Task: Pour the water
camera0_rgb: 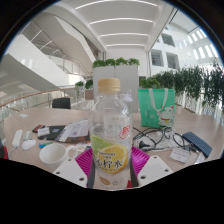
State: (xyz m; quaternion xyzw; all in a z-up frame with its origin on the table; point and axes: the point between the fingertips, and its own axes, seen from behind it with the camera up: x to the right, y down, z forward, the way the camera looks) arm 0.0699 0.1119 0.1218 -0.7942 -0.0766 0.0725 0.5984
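A clear plastic bottle (110, 130) with a white cap and a yellow-green lemon label stands upright between my fingers, close to the camera. My gripper (110, 163) has its magenta pads (82, 160) pressed against both sides of the bottle's lower body, so it is shut on the bottle. The bottle hides what lies straight ahead. A small white cup (53, 155) stands on the table to the left of the bottle.
A white table (165, 160) holds a green bag (155, 103) behind the bottle, black cables (152, 138), a dark phone-like device (197, 144) at the right and papers (50, 131) at the left. Potted plants (115, 64) and a wide atrium lie beyond.
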